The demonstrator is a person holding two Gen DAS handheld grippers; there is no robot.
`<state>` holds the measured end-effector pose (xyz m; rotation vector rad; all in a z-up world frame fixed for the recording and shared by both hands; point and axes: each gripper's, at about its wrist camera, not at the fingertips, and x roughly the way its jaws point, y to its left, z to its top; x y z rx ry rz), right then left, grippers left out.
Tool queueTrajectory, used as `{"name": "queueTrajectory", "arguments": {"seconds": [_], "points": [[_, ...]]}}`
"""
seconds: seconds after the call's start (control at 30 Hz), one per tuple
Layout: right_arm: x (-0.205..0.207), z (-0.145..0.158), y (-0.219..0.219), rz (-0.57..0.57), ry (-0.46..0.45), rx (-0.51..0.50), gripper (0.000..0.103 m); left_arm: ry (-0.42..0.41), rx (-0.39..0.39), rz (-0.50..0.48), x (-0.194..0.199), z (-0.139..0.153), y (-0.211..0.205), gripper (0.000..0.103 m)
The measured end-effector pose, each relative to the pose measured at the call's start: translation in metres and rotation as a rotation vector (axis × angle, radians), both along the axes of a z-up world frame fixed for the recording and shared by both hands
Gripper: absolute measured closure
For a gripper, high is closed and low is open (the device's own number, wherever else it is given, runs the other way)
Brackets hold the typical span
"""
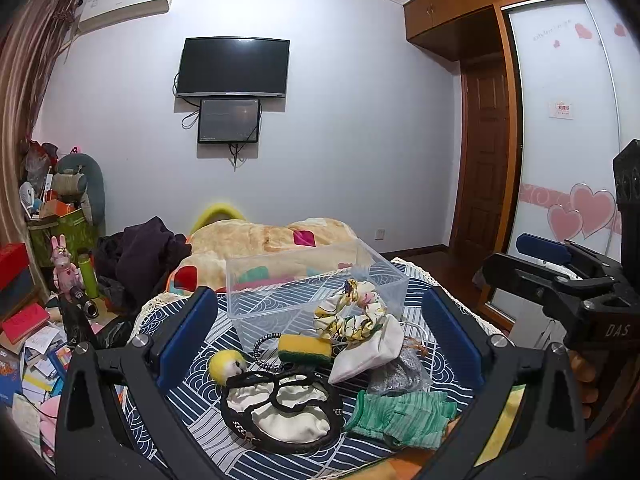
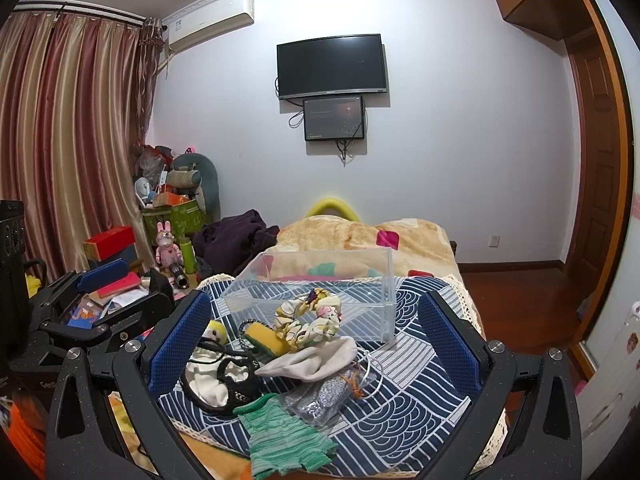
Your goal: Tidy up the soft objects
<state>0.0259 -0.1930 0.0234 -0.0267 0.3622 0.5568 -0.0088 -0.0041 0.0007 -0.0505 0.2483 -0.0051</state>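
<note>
A clear plastic box [image 1: 280, 276] [image 2: 360, 312] stands empty on a blue patterned cloth [image 1: 224, 344] [image 2: 400, 396]. In front of it lies a pile of soft things: a floral scrunchie [image 1: 352, 316] [image 2: 308, 322], a yellow-green sponge [image 1: 306, 347] [image 2: 264, 338], a white pouch [image 1: 372, 354] [image 2: 316, 360], green gloves [image 1: 400, 414] [image 2: 284, 436], a silver pouch [image 1: 400, 372] [image 2: 324, 394], a cream cloth with black straps [image 1: 288, 412] [image 2: 218, 380] and a small yellow-haired doll [image 1: 226, 364] [image 2: 218, 332]. My left gripper [image 1: 320, 340] and right gripper [image 2: 314, 348] are open, held above the pile, empty.
The cloth covers a raised surface on a bed with a tan blanket [image 1: 256, 240] [image 2: 348, 236]. Clutter of books, boxes and toys [image 1: 48, 300] [image 2: 132, 272] fills the left floor. A wardrobe [image 1: 560, 120] and wood floor [image 2: 520, 300] lie right.
</note>
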Motion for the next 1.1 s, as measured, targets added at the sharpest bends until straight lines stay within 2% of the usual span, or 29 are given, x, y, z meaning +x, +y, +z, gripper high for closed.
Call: {"name": "queueTrajectory", "arguments": {"seconds": [0.6,0.8,0.9,0.93,1.03,1.1], "points": [[0.000,-0.001,0.000,0.003,0.001,0.000,0.000,0.003,-0.003,-0.003,0.000,-0.002,-0.001,0.000],[0.003,-0.007,0.006,0.014,0.027,-0.007,0.000,0.041,-0.007,-0.010,0.008,-0.011,0.003,0.000],[0.011,-0.014,0.007,0.004,0.055,-0.016,0.000,0.079,-0.032,-0.005,0.018,-0.018,0.011,0.000],[0.013,-0.017,0.005,0.002,0.066,-0.018,0.000,0.091,-0.045,-0.004,0.021,-0.020,0.016,0.002],[0.024,-0.026,0.003,0.005,0.110,-0.016,0.003,0.138,-0.086,0.003,0.031,-0.029,0.030,0.020],[0.031,-0.032,0.003,0.007,0.142,-0.019,0.010,0.172,-0.102,0.026,0.039,-0.036,0.039,0.022]]}}
